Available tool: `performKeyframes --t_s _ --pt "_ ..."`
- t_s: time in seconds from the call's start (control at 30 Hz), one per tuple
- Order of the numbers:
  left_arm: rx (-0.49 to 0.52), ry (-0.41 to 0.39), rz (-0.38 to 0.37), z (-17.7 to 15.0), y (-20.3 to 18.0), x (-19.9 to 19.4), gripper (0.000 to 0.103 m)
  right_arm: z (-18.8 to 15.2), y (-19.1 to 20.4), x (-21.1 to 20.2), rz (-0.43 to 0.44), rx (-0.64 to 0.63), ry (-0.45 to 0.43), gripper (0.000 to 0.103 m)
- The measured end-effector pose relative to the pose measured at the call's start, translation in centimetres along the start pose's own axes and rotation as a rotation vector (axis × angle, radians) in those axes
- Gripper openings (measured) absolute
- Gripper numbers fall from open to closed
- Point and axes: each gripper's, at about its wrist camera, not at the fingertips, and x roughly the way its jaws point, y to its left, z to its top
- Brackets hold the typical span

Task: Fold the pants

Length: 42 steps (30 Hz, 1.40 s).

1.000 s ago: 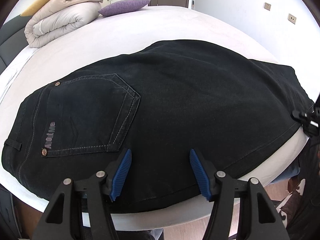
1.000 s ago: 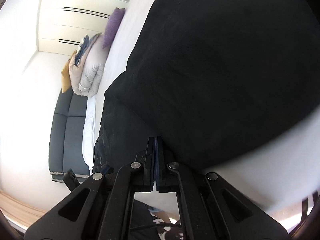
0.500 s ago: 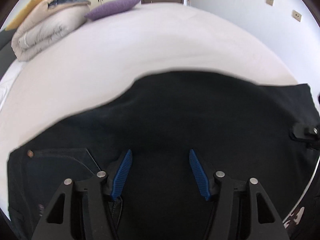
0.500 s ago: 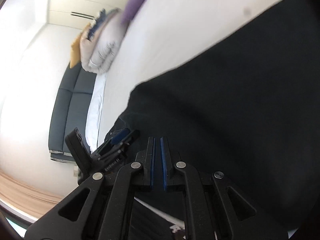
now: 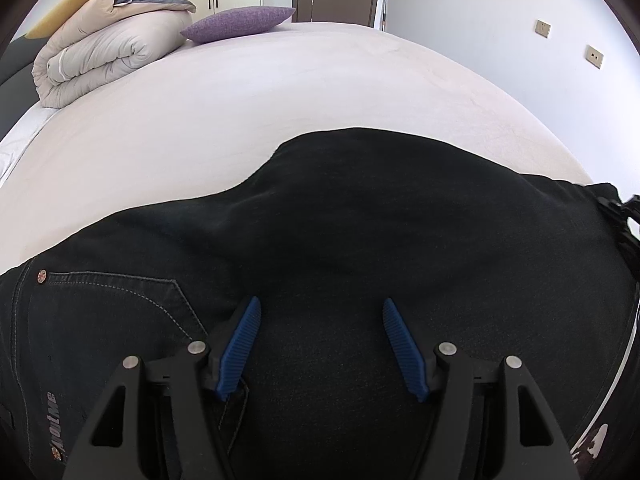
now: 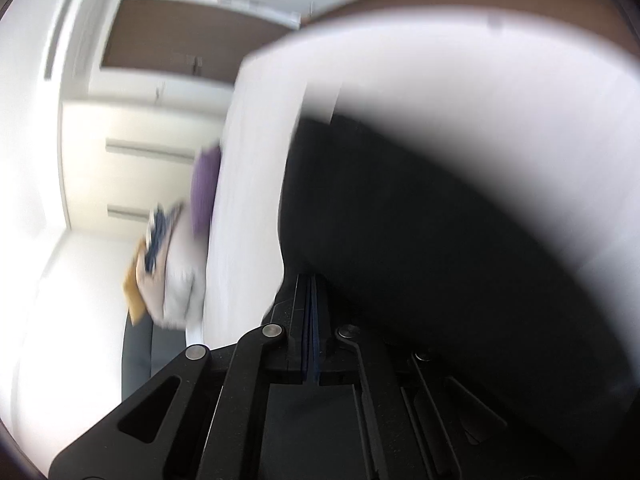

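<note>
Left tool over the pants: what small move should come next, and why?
Probably lower the left tool onto the pants and close on the fabric. Its jaws stand open just above the cloth, near the back pocket, with nothing gripped. The right tool looks shut at the pants' edge, though that view is too blurred to confirm a grip.

pants [image 5: 360, 240] on bed [image 5: 280, 100], pillow [image 5: 240, 22] behind

Bright, even daylight in the left wrist view, sharp, with fisheye bending and dark corners; black pants [image 5: 360, 240] nearly without detail. Right wrist view smeared by motion blur, washed out with glare on the left
</note>
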Motion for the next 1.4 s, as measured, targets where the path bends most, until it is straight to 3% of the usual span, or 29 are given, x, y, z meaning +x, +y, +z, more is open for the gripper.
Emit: performKeyframes --t_s 0.1,0.17,0.23,0.3,0.37,0.43,0.53,0.6,0.67,0.73,0.83,0.87,0.9,0.97,1.07,1.3,1.33,1.37,1.4 --pt "-0.005 -0.003 0.0 -0.2 -0.1 -0.2 0.067 2.7 -0.4 -6.2 -0.136 -0.036 -0.185 0.0" --pt "-0.013 -0.003 -0.001 0.2 0.2 -0.3 0.067 3.4 -0.5 -9.1 -0.124 -0.001 -0.25 0.0" --pt "-0.029 0.009 0.011 0.6 0.1 -0.4 0.067 3.2 1.1 -10.3 -0.083 -0.048 -0.245 0.0" --pt "-0.066 0.026 0.006 1.3 -0.3 -0.9 0.064 1.3 4.3 -8.6 -0.016 -0.154 -0.154 0.0" --pt "-0.095 0.005 -0.074 2.1 -1.1 -1.7 0.064 -1.6 7.1 -4.7 0.043 -0.237 0.003 0.0" --pt "-0.075 -0.016 -0.104 2.9 -2.5 -2.1 0.064 -5.4 8.6 0.5 0.093 -0.262 0.191 0.0" --pt "-0.026 0.003 -0.131 3.7 -4.1 -0.9 0.064 -10.3 8.0 7.6 0.062 -0.255 0.408 0.0" --pt "-0.031 0.043 -0.132 3.6 -3.8 0.7 0.059 -11.2 5.6 10.2 -0.016 -0.203 0.455 0.0" --pt "-0.047 0.024 -0.164 3.4 -2.7 0.6 0.051 -9.2 3.7 9.5 0.043 -0.175 0.418 0.0" --pt "-0.039 0.024 -0.163 3.2 -1.6 0.4 0.042 -6.0 2.8 7.5 -0.005 -0.217 0.329 0.0" --pt "-0.049 0.023 -0.118 2.7 1.4 0.0 0.038 -1.4 0.0 5.7 0.018 -0.13 0.251 0.0" --pt "-0.069 0.026 -0.106 2.7 3.0 0.0 0.032 -0.8 -0.1 5.4 0.006 -0.133 0.222 0.0" --pt "-0.097 0.03 -0.105 2.5 4.9 -0.2 0.018 -0.5 -0.1 4.4 -0.014 -0.147 0.193 0.0" --pt "-0.157 0.033 -0.112 2.1 8.5 -0.5 0.006 1.0 -0.8 3.5 -0.017 -0.138 0.155 0.0" --pt "-0.259 0.018 -0.183 0.9 13.4 -1.1 0.005 2.5 -1.3 2.8 -0.031 -0.138 0.108 0.0" --pt "-0.304 -0.035 -0.113 -1.2 19.6 -3.9 0.005 4.4 -1.8 2.2 -0.063 -0.153 0.063 0.0" --pt "-0.32 -0.045 -0.153 -1.4 20.7 -4.1 0.005 4.7 -1.8 2.2 -0.068 -0.155 0.058 0.0" --pt "-0.324 -0.049 -0.052 -1.8 21.4 -4.5 0.005 4.9 -1.8 2.2 -0.073 -0.157 0.054 0.0" --pt "-0.327 -0.06 -0.005 -1.9 22.0 -5.1 0.005 5.2 -1.9 2.1 -0.077 -0.16 0.052 0.0"
